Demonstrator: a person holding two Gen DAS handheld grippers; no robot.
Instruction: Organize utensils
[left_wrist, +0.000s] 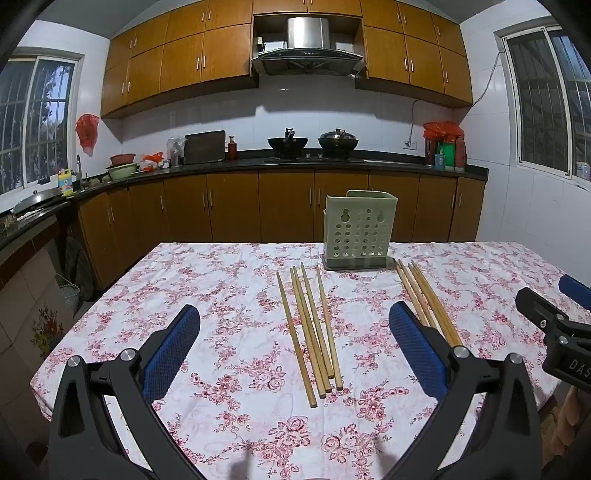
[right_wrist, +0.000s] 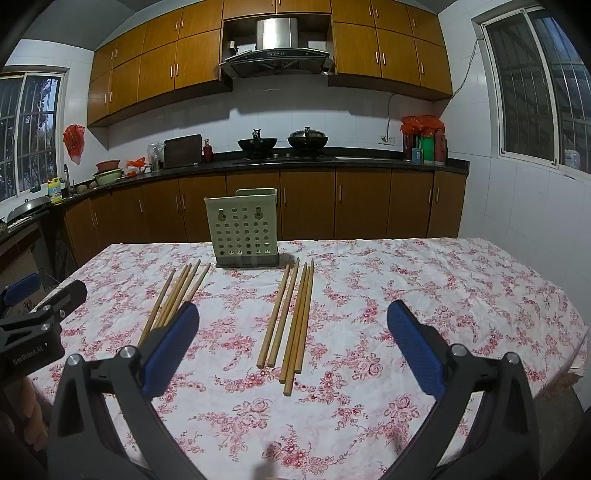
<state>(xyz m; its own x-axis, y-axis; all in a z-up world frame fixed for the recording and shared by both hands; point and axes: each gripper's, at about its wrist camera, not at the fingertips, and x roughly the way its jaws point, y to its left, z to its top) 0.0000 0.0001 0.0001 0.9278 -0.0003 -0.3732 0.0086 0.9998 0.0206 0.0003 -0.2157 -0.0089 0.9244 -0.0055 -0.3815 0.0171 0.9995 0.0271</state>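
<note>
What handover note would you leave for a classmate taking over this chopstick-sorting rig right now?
Left hand-held gripper: open, empty, above the table.
Right hand-held gripper: open, empty.
Green perforated utensil holder stands upright at the far side of the floral tablecloth.
Left bundle of chopsticks and right bundle of chopsticks lie flat in front of it.
Done: nothing visibly loaded.
Left: put both bundles into the holder.

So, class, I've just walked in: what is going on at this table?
A person holds a two-finger gripper in each hand above a floral tablecloth. The left gripper and right gripper are both open and hold nothing. Two bunches of wooden chopsticks, left bunch and right bunch, lie flat before an upright green perforated holder. None is in the holder yet.
</note>
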